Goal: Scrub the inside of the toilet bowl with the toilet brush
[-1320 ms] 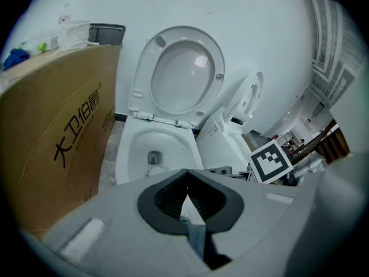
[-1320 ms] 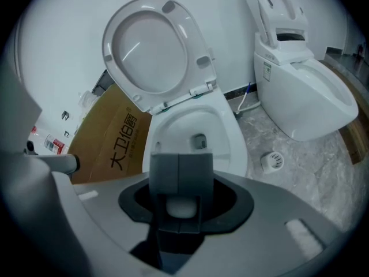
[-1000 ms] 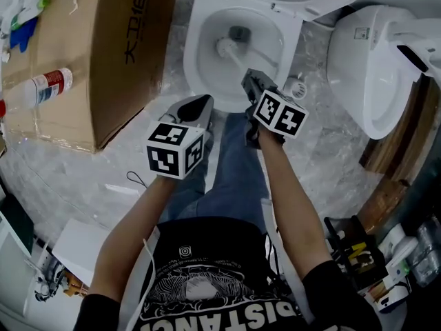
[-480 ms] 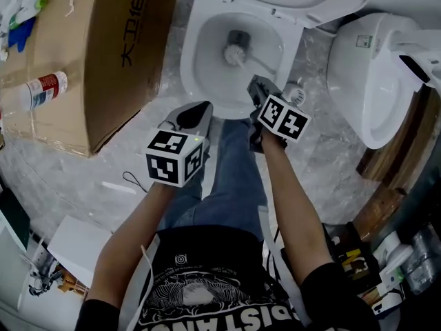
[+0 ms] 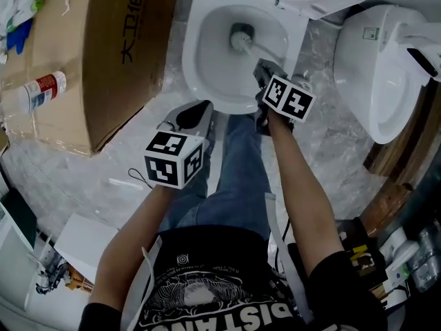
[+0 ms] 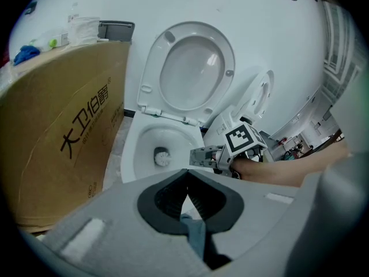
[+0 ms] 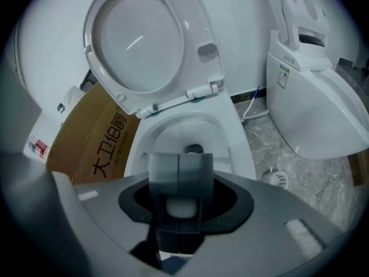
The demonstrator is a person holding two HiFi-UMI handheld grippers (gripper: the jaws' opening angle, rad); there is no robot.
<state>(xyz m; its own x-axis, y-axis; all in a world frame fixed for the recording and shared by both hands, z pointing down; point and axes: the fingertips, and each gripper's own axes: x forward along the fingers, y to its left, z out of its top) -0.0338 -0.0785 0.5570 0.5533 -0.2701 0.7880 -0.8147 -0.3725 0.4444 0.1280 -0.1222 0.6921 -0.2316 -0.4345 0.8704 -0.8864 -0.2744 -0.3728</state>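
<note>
The white toilet bowl (image 5: pixel 207 61) stands open at the top of the head view, its seat and lid (image 6: pixel 193 74) raised. The brush's white head (image 5: pixel 241 40) lies deep in the bowl next to the dark drain hole; it also shows in the left gripper view as the brush head (image 6: pixel 162 156). My right gripper (image 5: pixel 265 71) is over the bowl's front right rim, shut on the toilet brush handle (image 7: pixel 181 205). My left gripper (image 5: pixel 198 110) hangs just in front of the bowl above the person's jeans, shut with nothing in it.
A big cardboard box (image 5: pixel 103 54) stands close to the bowl's left side, with a spray bottle (image 5: pixel 45 85) beyond it. A second white toilet (image 5: pixel 379 67) stands at the right. A round floor drain (image 7: pixel 278 179) lies between the two toilets.
The brush head has moved from the bowl's left middle towards the back, by the drain hole. My right gripper has moved forward over the rim. The left gripper has barely moved.
</note>
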